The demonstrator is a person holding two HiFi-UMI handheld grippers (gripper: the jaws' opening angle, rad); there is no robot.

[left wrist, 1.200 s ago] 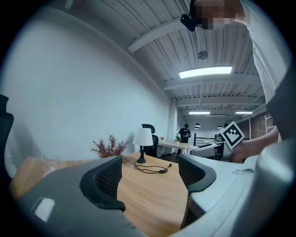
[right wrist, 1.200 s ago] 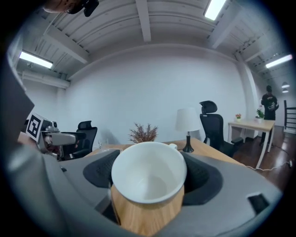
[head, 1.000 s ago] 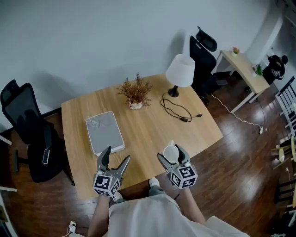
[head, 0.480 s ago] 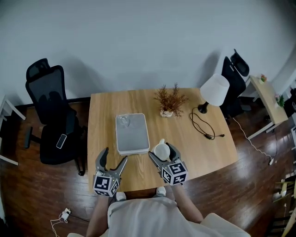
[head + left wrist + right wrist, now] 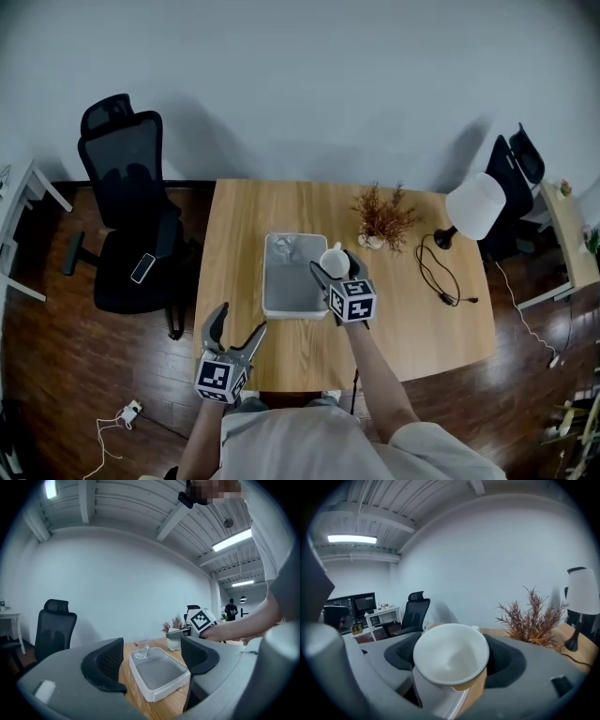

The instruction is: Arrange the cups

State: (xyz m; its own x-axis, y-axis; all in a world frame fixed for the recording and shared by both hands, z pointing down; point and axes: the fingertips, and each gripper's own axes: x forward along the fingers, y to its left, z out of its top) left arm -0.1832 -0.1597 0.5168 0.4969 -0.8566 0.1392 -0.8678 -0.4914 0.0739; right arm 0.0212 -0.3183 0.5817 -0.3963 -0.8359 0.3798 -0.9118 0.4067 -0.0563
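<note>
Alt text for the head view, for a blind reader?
The right hand-held gripper holds a white cup at the right edge of a white tray on a wooden table; a clear glass sits at the tray's far end. The left hand-held gripper is open and empty near the table's front edge.

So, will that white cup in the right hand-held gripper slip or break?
Probably rigid but breakable: the white cup looks ceramic. Its smooth surface may slip, though the right hand-held gripper is shut on it. Empty inside, so likely light.
</note>
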